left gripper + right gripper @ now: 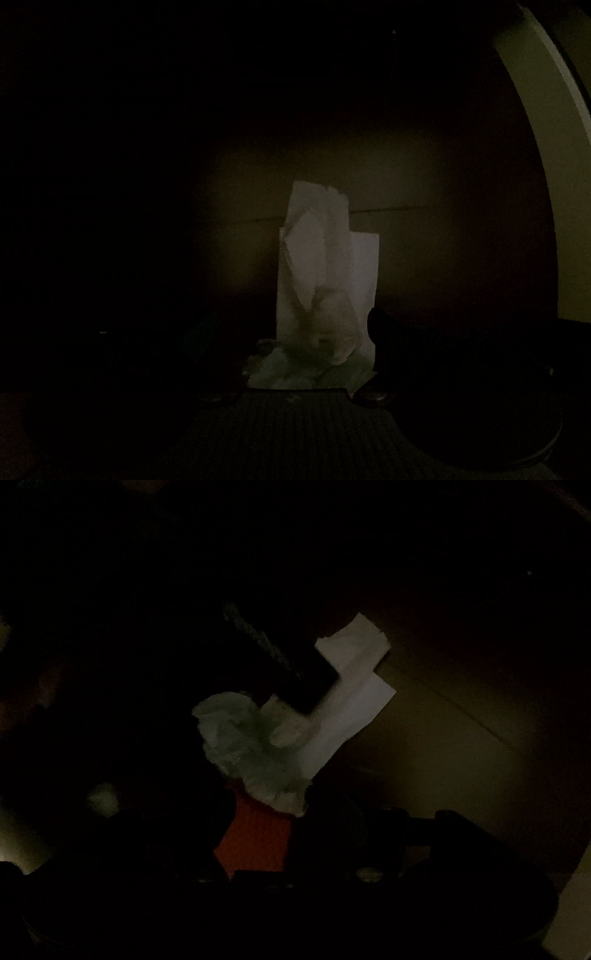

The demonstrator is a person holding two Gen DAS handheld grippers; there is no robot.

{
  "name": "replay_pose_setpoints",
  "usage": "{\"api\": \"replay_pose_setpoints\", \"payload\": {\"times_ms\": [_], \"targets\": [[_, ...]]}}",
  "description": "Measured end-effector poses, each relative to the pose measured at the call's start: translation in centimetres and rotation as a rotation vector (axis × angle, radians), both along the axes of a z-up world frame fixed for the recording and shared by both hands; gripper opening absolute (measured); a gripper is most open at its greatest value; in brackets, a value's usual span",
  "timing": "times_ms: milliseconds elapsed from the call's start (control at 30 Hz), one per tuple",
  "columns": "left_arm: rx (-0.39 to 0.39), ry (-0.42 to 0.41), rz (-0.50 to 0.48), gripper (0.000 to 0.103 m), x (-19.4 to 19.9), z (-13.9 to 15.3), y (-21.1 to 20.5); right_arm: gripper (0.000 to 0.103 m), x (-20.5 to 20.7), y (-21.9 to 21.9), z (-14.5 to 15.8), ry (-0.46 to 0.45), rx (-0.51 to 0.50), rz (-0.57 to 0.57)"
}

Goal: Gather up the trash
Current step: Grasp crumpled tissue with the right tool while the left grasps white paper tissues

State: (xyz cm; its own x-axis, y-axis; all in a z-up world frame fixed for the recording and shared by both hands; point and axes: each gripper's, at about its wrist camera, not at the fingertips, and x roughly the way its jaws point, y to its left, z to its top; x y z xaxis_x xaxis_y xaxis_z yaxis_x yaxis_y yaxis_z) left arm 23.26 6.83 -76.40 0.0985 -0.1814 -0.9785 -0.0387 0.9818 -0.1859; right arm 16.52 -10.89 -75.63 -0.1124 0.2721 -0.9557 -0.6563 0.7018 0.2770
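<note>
Dim wrist views of 2 pieces of trash lying together on a tan surface point(443, 221) crossed by a thin seam. In the left wrist view the white paper point(325, 258), creased and loosely folded, is lying straight ahead of the left gripper point(295, 332), with the green tissue point(295, 373) bunched at its near end; 1 dark finger point(384, 332) is showing just right of the paper, the other is lost in shadow. The jaws are standing wide, but whether the pads are pressing on the paper cannot be told. A pale curved rim point(535, 129) is arcing along the right edge. In the right wrist view the right gripper point(280, 812) is pointing at the same heap: the green tissue is sitting just above an orange pad point(255, 834), and a dark bar point(288, 664), probably the other tool's finger, is crossing over the white paper. Here too contact is hidden by darkness, so neither the width of the jaws nor any hold can be read. Judged by their look, both pieces are being treated as very light, soft and crushable, with no risk of breakage but some risk of slipping out or tearing at a thin edge; the thick crumpled middle, where tissue and paper are overlapping, is offering the surest pinch.
</note>
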Motion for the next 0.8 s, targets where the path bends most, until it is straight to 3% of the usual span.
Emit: {"api": "replay_pose_setpoints", "payload": {"times_ms": [67, 200, 300, 367, 433, 467, 500, 533, 667, 733, 800], "targets": [[-0.010, 0.006, -0.004, 0.088, -0.1, -0.9, -0.6, 0.062, -0.1, 0.3, -1.0, 0.000, 0.000, 0.001], [-0.014, 0.023, -0.021, 0.070, -0.3, -2.4, -1.3, 0.061, -1.2, 0.9, -2.4, -0.019, -0.010, 0.043], [-0.024, 0.039, -0.013, 0.067, -0.4, -3.3, -1.3, 0.060, -2.0, 1.2, -3.0, -0.046, -0.016, 0.058], [-0.035, 0.044, -0.010, 0.059, -0.4, -3.6, -1.3, 0.060, -2.3, 1.4, -3.3, -0.059, -0.029, 0.067], [-0.049, 0.048, -0.011, 0.042, -0.4, -3.8, -1.4, 0.057, -2.6, 1.5, -3.4, -0.069, -0.028, 0.067], [-0.055, 0.048, -0.010, 0.039, -0.4, -3.7, -1.4, 0.053, -2.7, 1.6, -3.3, -0.077, -0.027, 0.066], [-0.058, 0.046, -0.006, 0.036, -0.5, -3.6, -1.4, 0.033, -2.8, 1.8, -3.3, -0.081, -0.027, 0.067], [-0.060, 0.044, 0.000, 0.033, -0.5, -3.5, -1.4, 0.022, -2.9, 1.8, -3.2, -0.083, -0.031, 0.073], [-0.073, 0.049, 0.028, 0.024, -0.4, -2.9, -1.1, 0.016, -2.9, 1.7, -2.7, -0.087, -0.026, 0.074], [-0.079, 0.043, 0.051, 0.021, -0.5, -2.2, -0.7, 0.004, -2.8, 1.5, -2.2, -0.082, -0.020, 0.069], [-0.099, 0.036, 0.080, 0.019, -0.2, -1.2, -0.1, 0.004, -2.5, 0.8, -1.2, -0.090, -0.017, 0.054]]}}
